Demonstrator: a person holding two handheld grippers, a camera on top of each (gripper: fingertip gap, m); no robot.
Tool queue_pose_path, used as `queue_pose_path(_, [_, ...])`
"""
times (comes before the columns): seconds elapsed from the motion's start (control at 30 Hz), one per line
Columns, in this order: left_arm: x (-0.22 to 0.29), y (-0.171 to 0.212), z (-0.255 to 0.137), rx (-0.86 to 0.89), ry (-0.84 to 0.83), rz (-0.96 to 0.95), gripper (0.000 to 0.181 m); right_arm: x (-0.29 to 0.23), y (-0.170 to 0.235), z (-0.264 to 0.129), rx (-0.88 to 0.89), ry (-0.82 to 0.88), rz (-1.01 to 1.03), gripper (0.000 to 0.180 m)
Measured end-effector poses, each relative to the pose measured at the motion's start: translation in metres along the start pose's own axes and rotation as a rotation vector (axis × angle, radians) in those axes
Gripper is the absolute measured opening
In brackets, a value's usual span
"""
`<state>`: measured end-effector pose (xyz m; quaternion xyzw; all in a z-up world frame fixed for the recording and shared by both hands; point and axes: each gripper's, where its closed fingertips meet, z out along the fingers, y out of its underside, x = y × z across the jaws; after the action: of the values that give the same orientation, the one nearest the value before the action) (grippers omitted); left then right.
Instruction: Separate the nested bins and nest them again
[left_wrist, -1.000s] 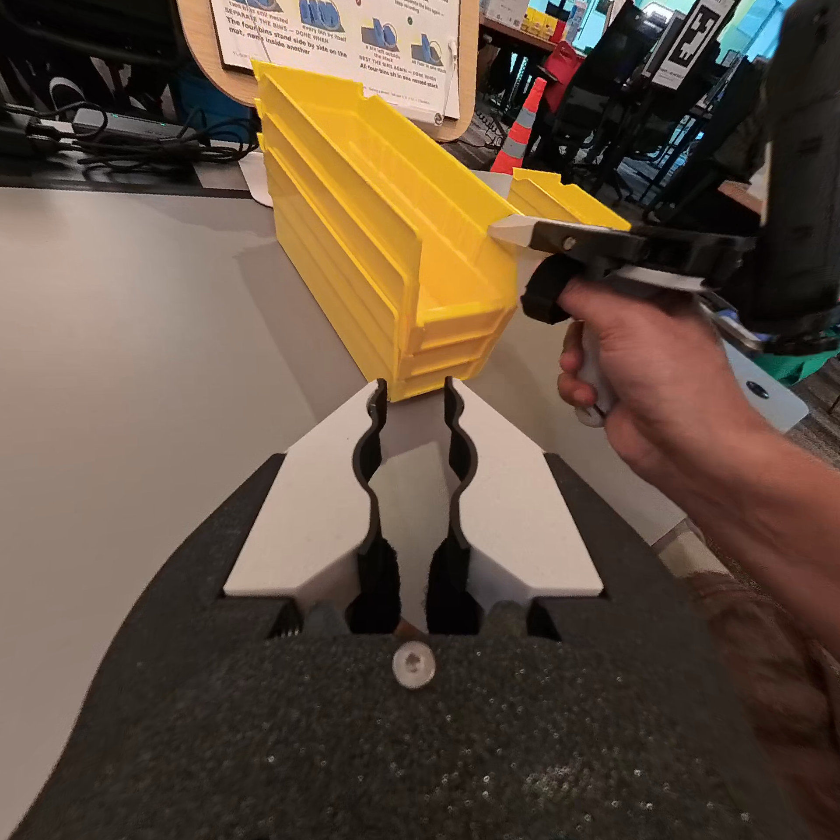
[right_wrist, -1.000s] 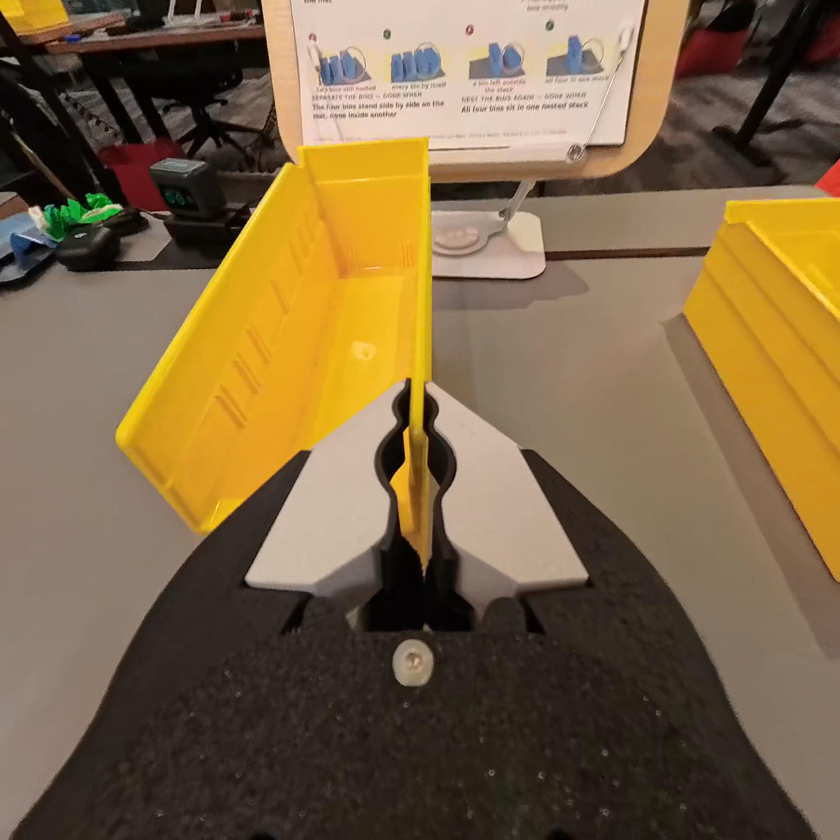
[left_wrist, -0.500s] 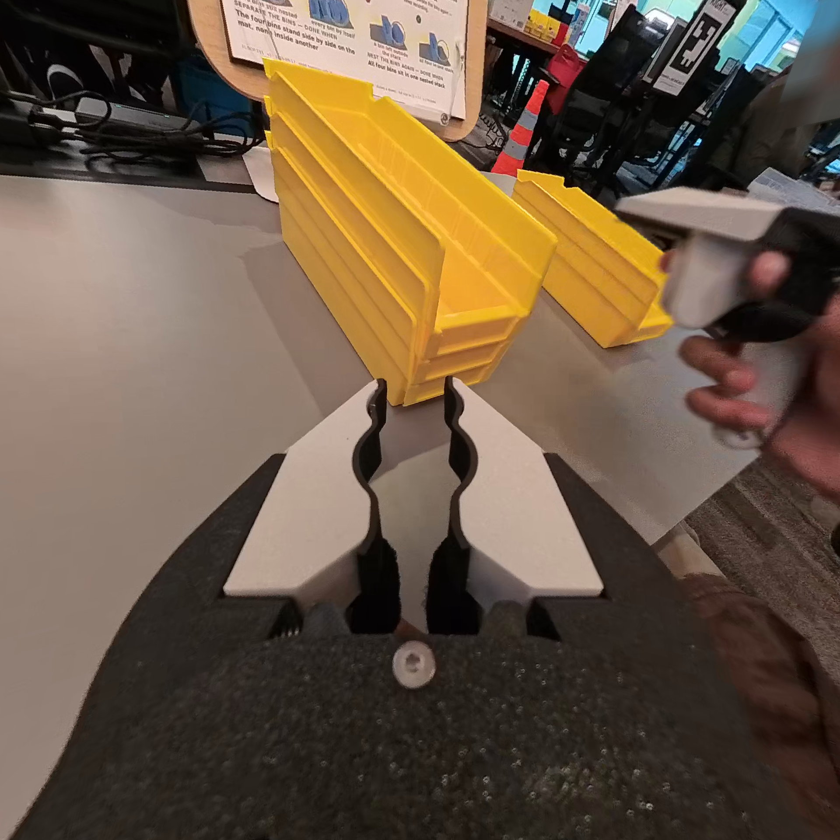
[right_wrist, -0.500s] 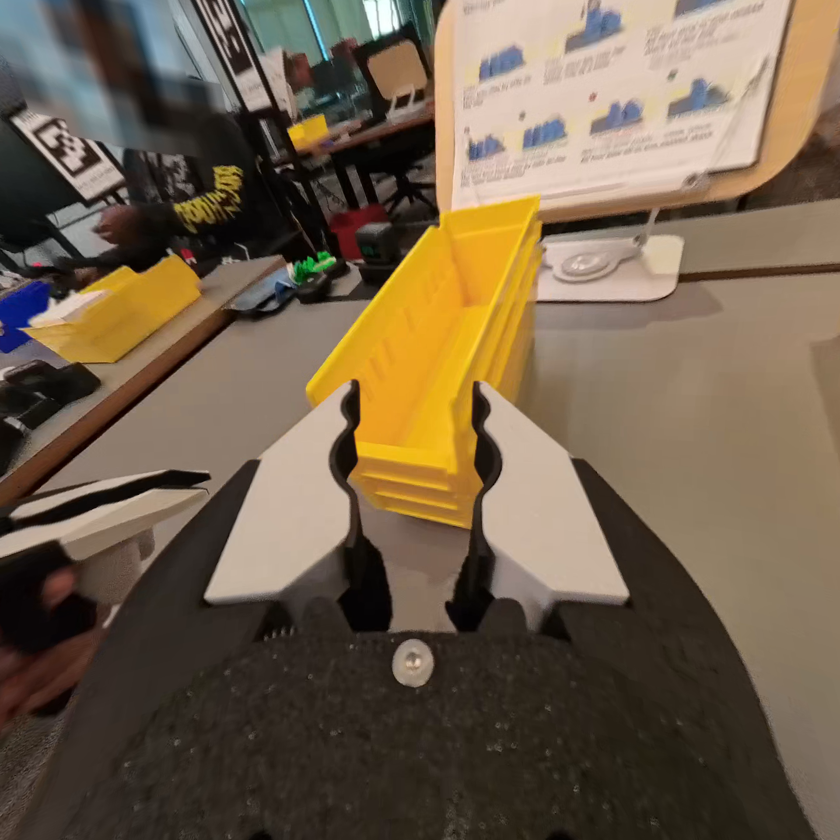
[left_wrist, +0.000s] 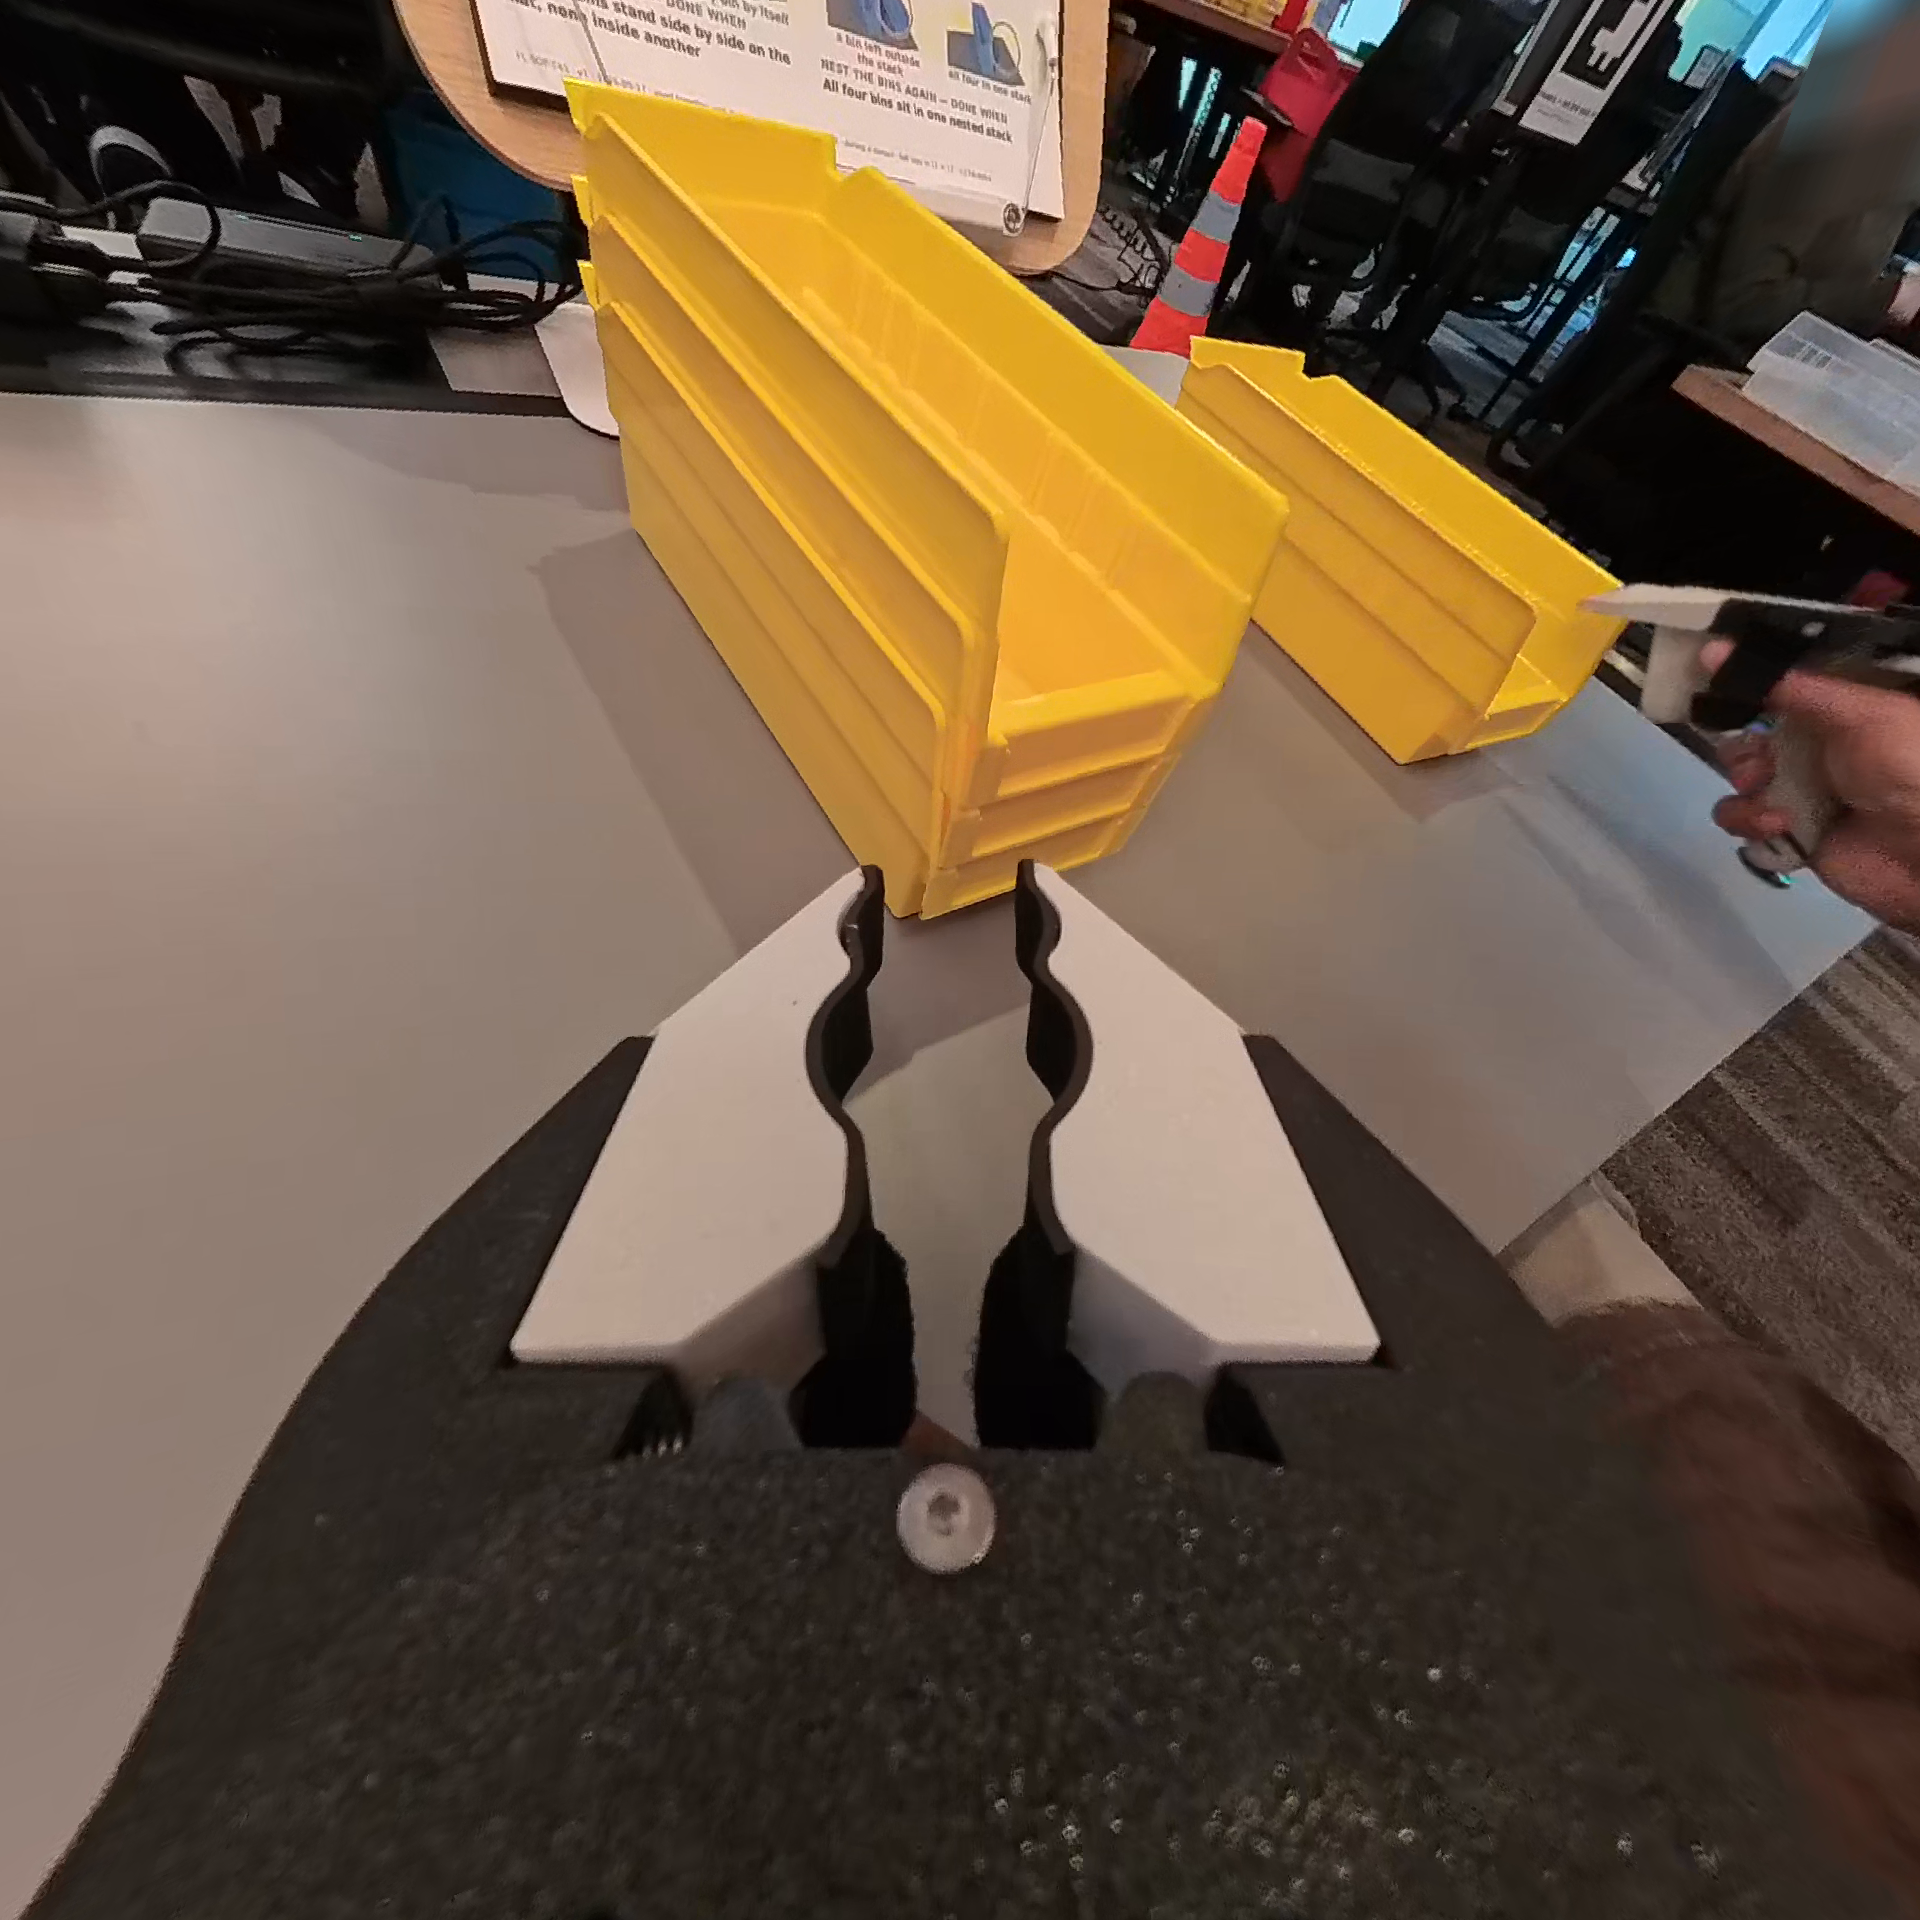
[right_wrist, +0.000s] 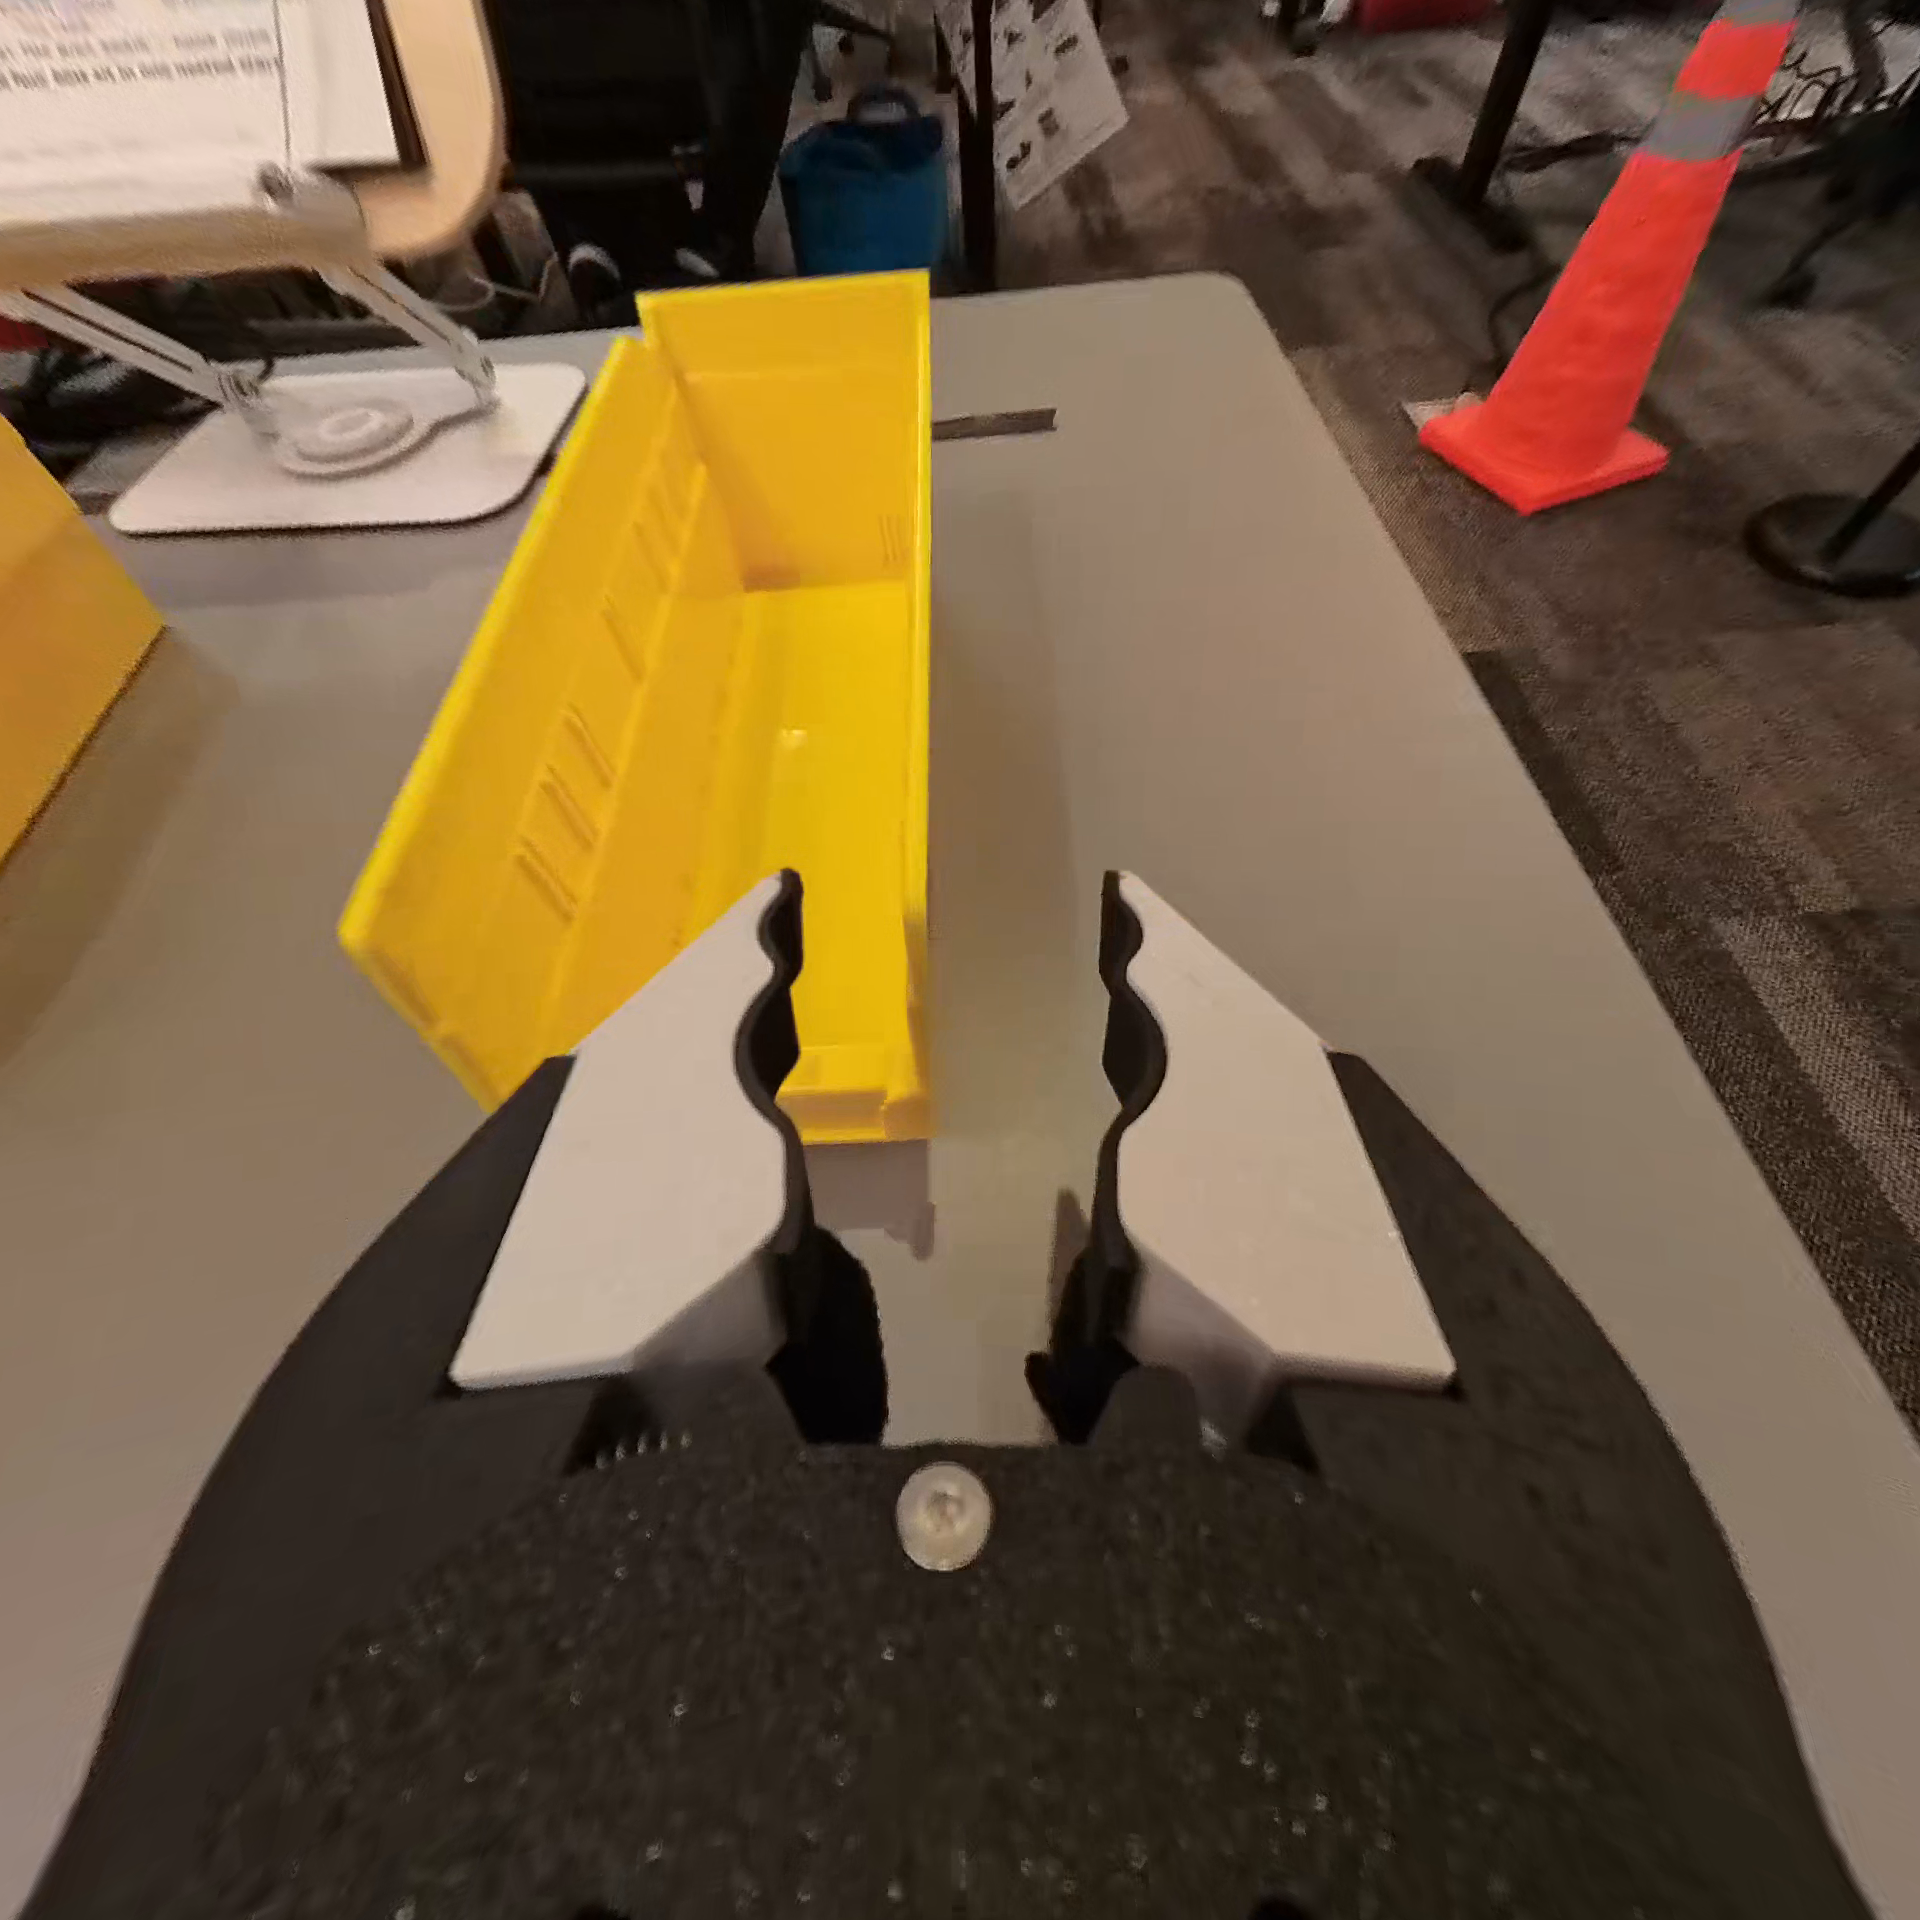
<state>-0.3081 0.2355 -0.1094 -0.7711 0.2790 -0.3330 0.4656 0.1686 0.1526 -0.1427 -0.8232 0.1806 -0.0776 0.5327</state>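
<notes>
Released a moment ago, the single yellow bin (right_wrist: 665, 748) now sits by itself on the grey table (right_wrist: 1195, 727), no longer pinched by the right gripper (right_wrist: 948, 894), which has drawn back so its jaws stand spread wide with nothing between them; the bin's right wall lines up with the gap, just ahead of the left fingertip. In the left wrist view the same bin (left_wrist: 1382, 551) lies to the right of the nested stack of yellow bins (left_wrist: 894, 540), apart from it with bare table between. That stack stands on the table (left_wrist: 260, 779) directly in front of the left gripper (left_wrist: 948, 883), whose jaws are parted a little and empty, the stack's near corner showing just beyond the tips. The right gripper (left_wrist: 1662, 613) appears at the right edge of that view, held in a hand (left_wrist: 1829, 769) close to the single bin's near end. Behind the stack stands an instruction board (left_wrist: 748, 62) on a white stand (right_wrist: 343, 436). An orange cone (right_wrist: 1600, 281) stands on the carpet beyond the table's far corner.
</notes>
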Motion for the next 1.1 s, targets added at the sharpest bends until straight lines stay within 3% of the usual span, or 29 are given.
queue_pose_path(0.07, [0.001,0.002,0.002,-0.01,-0.001,0.004,0.023,0.005,0.008,0.016,0.0,0.026,-0.021,0.053])
queue_pose_path(0.23, [-0.003,0.003,0.001,-0.016,-0.021,0.017,0.023,-0.004,0.014,0.039,0.026,0.01,-0.065,0.002])
queue_pose_path(0.5, [-0.014,0.003,-0.006,-0.008,-0.051,0.005,0.023,-0.023,-0.024,0.009,0.122,0.02,-0.024,0.001])
queue_pose_path(0.67, [-0.013,0.002,-0.006,-0.007,-0.046,0.003,0.023,-0.054,-0.062,-0.032,0.21,-0.049,0.139,0.001])
queue_pose_path(0.9, [-0.006,0.003,0.0,-0.018,-0.02,0.008,0.022,-0.176,-0.108,-0.093,0.331,-0.124,0.24,0.001])
queue_pose_path(1.1, [0.003,0.003,-0.001,-0.018,0.011,0.011,0.022,-0.289,-0.106,-0.08,0.235,-0.233,0.236,0.001])
